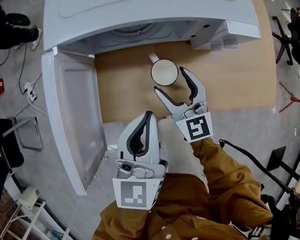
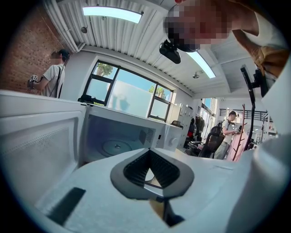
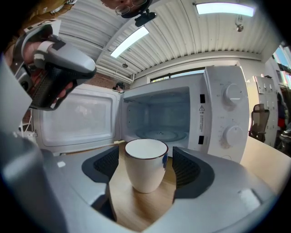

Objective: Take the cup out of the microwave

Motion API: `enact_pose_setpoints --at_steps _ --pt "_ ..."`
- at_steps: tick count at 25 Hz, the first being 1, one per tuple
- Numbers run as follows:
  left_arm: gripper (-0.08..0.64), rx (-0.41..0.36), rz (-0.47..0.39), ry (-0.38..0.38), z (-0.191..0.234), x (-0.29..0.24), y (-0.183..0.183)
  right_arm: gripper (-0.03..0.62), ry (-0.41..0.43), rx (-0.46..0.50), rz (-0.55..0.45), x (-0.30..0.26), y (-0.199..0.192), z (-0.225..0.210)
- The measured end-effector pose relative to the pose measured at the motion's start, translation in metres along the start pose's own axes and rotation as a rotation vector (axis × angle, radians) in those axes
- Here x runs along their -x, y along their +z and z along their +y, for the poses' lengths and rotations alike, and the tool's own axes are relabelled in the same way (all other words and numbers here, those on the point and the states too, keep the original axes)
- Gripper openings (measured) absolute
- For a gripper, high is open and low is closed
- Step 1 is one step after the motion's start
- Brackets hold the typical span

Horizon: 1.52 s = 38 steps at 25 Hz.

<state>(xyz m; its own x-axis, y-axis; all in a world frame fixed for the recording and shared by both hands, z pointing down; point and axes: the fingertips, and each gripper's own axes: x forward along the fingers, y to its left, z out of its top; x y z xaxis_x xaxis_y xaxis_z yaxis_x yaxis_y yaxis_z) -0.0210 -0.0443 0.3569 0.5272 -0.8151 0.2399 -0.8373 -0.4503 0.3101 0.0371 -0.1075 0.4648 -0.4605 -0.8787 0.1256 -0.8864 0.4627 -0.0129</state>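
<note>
Left tool [image 1: 149,114] hangs back, jaws together; right tool [image 1: 169,80] extends forward, open around the cup [image 1: 164,72]

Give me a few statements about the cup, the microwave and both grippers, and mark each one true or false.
1. The microwave has its door open. True.
2. The cup stands inside the microwave. False: it stands on the wooden table in front of it.
3. The right gripper has its jaws apart, one on each side of the cup. True.
4. The left gripper holds the cup. False: its jaws are together on nothing.
</note>
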Motion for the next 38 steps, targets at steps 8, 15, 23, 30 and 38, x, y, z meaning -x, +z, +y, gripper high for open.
enact_pose_setpoints --at_steps 8,15,23,30,38 --pt "-0.002 -0.073 -0.013 -0.04 -0.018 0.004 0.02 0.24 -0.013 -0.084 -0.014 0.057 0.074 0.003" --pt "-0.002 -0.13 -0.023 -0.07 -0.041 0.022 0.053 0.066 -0.041 -0.075 -0.081 0.085 0.151 0.0" --pt "-0.002 -0.135 -0.05 -0.073 -0.053 0.041 0.077 0.005 -0.034 -0.005 -0.104 0.104 0.207 0.004" --pt "-0.002 -0.117 -0.064 -0.081 -0.053 0.047 0.087 0.005 -0.062 -0.005 -0.062 0.114 0.206 0.009" --pt "-0.002 -0.121 -0.066 -0.111 -0.061 0.051 0.088 0.005 -0.099 -0.005 -0.058 0.129 0.205 0.01"
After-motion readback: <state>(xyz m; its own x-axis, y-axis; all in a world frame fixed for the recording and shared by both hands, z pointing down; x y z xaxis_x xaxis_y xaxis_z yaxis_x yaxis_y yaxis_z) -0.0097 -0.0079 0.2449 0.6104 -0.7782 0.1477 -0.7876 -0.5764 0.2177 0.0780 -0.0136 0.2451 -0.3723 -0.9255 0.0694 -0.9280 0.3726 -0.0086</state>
